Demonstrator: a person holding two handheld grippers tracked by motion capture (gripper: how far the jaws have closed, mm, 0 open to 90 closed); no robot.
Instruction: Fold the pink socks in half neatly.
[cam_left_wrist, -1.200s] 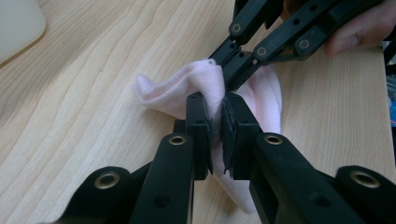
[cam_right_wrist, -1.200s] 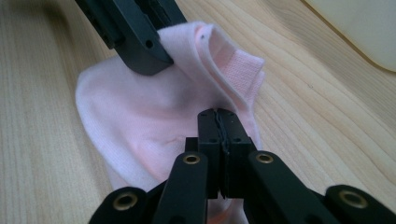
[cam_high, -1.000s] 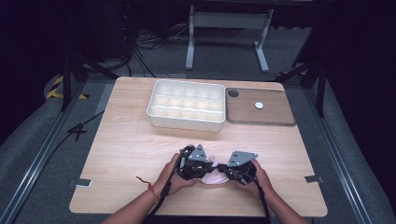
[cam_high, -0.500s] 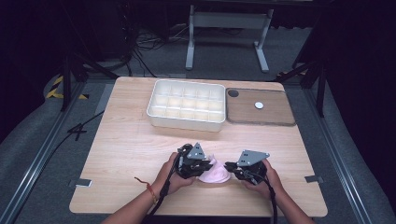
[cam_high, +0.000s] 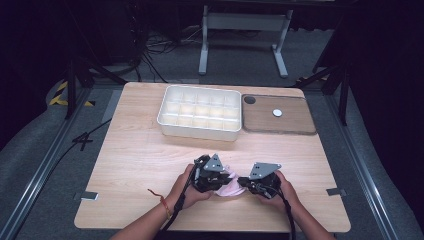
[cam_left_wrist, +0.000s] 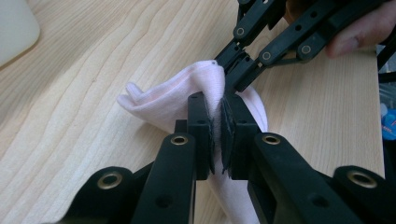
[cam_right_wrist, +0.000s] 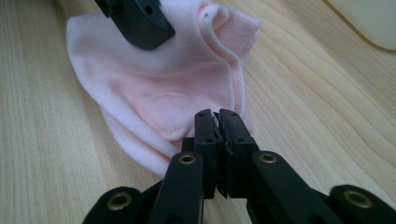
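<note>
A small pink sock (cam_high: 231, 189) lies bunched near the table's front edge, between the two hand-held grippers. In the left gripper view, my left gripper (cam_left_wrist: 217, 112) is shut on a raised fold of the sock (cam_left_wrist: 159, 105). The right gripper (cam_left_wrist: 231, 70) nips the same ridge just beyond it. In the right gripper view, my right gripper (cam_right_wrist: 217, 116) has its jaws together on the sock's near edge (cam_right_wrist: 154, 88), having just closed a little further. The ribbed cuff points away, under a left jaw. In the high view the left gripper (cam_high: 220, 182) and right gripper (cam_high: 245, 184) face each other.
A white tray (cam_high: 200, 131) of several compartments stands at the back middle. Beside it on the right lies a brown board (cam_high: 290, 122) bearing a white disc (cam_high: 277, 113). Bare wooden table (cam_high: 140, 160) lies between the tray and the hands.
The right gripper drifted slightly to the right and came back a little. The left hand kept still, and the sock stays between the two grippers.
</note>
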